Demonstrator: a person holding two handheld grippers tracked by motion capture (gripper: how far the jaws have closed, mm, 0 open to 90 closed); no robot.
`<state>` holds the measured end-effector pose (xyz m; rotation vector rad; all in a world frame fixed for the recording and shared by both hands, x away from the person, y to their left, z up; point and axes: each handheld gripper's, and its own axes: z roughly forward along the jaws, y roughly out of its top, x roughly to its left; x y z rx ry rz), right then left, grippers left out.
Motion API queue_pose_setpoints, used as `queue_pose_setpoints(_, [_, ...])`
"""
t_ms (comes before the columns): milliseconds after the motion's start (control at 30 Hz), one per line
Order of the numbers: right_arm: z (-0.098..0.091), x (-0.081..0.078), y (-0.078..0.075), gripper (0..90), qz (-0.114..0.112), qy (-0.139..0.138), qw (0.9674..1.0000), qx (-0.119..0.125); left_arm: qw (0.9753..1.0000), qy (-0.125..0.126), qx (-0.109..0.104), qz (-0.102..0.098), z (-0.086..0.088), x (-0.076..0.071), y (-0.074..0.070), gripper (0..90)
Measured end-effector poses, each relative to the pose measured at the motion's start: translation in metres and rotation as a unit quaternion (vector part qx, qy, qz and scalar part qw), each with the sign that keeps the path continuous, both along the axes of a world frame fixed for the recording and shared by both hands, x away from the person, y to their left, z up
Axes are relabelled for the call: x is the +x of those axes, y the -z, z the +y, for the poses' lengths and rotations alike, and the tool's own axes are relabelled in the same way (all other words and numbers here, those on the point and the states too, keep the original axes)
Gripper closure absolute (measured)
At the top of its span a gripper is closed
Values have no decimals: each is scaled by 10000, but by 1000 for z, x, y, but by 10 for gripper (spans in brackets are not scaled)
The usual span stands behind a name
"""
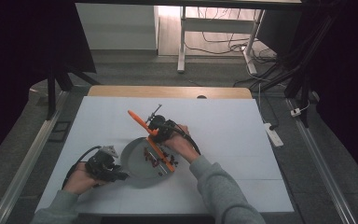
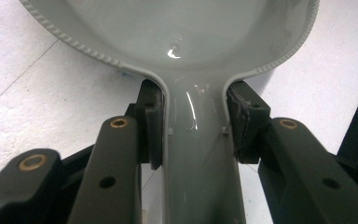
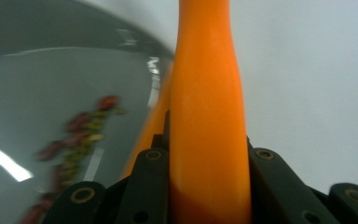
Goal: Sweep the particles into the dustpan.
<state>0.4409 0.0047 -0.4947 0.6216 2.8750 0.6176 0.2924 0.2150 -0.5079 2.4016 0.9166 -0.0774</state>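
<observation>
Right gripper (image 1: 154,125): clamped on orange scraper (image 1: 157,145) by its handle, blade laid across grey pan (image 1: 133,161), red and green bits (image 1: 153,157) lined up beside it. Left gripper (image 1: 116,176): closed tight on pan's handle (image 2: 200,158), steadying pan on white table (image 1: 223,126). Step in hand, probably: sweeping or chopping bits inside pan. Next: drag blade across pan floor while keeping handle pinned, so bits gather without spilling over rim.
</observation>
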Motion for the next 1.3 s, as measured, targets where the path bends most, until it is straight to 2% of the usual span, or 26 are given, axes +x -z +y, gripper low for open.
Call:
queue_pose_setpoints(100, [1,-10,-3,773,37,-97,9998,192,10000,6,3,1,0,0,0,615])
queue_pose_setpoints(167, [2,-17,-6,773,266,-192,9985,430,10000,3,10,0,0,0,0,615])
queue_pose_setpoints(200, [4,-21,-8,773,291,-277,9981,467,10000,-3,12,-2,0,0,0,615])
queue_pose_setpoints(267, [5,-27,-14,773,192,-336,9978,539,10000,-9,12,-5,0,0,0,615])
queue_pose_setpoints(400, [-6,-26,-29,773,1,-108,9959,896,10000,-9,18,-13,0,0,0,615])
queue_pose_setpoints(467, [-14,-22,-33,772,-90,73,9960,882,10000,-9,14,-14,0,0,0,615])
queue_pose_setpoints(567, [-28,-14,-32,772,-72,403,9961,785,10000,-3,21,-1,-1,0,0,615])
queue_pose_setpoints(633, [-36,-10,-26,772,-36,632,9958,663,10000,-3,20,-9,-1,-1,0,615])
queue_pose_setpoints(700, [-42,-6,-19,772,-44,744,9959,505,10000,0,6,-15,-1,-1,0,615])
queue_pose_setpoints(800, [-45,-4,-7,773,81,835,9958,374,10000,6,11,-10,-1,0,0,615])
queue_pose_setpoints(867, [-44,-5,-1,773,191,805,9961,309,10000,13,15,-8,-1,0,0,615])
queue_pose_setpoints(967, [-34,-12,0,774,275,715,9965,321,10000,10,22,-7,-1,0,0,615])
queue_pose_setpoints(1067, [-24,-22,1,774,247,571,9977,275,10000,26,39,-12,-2,-1,0,615])
queue_pose_setpoints(1133, [-19,-27,0,774,233,523,9977,362,10000,31,47,-12,-2,-1,0,616])
queue_pose_setpoints(1167, [-18,-30,-2,775,297,512,9970,504,10000,29,49,-16,-2,-1,0,616])
queue_pose_setpoints(1233, [-14,-33,-4,775,625,430,9937,827,10000,21,35,-17,-2,-1,0,615])
queue_pose_setpoints(1300, [-7,-39,-5,774,686,242,9932,909,10000,21,33,-15,-2,-1,0,616])
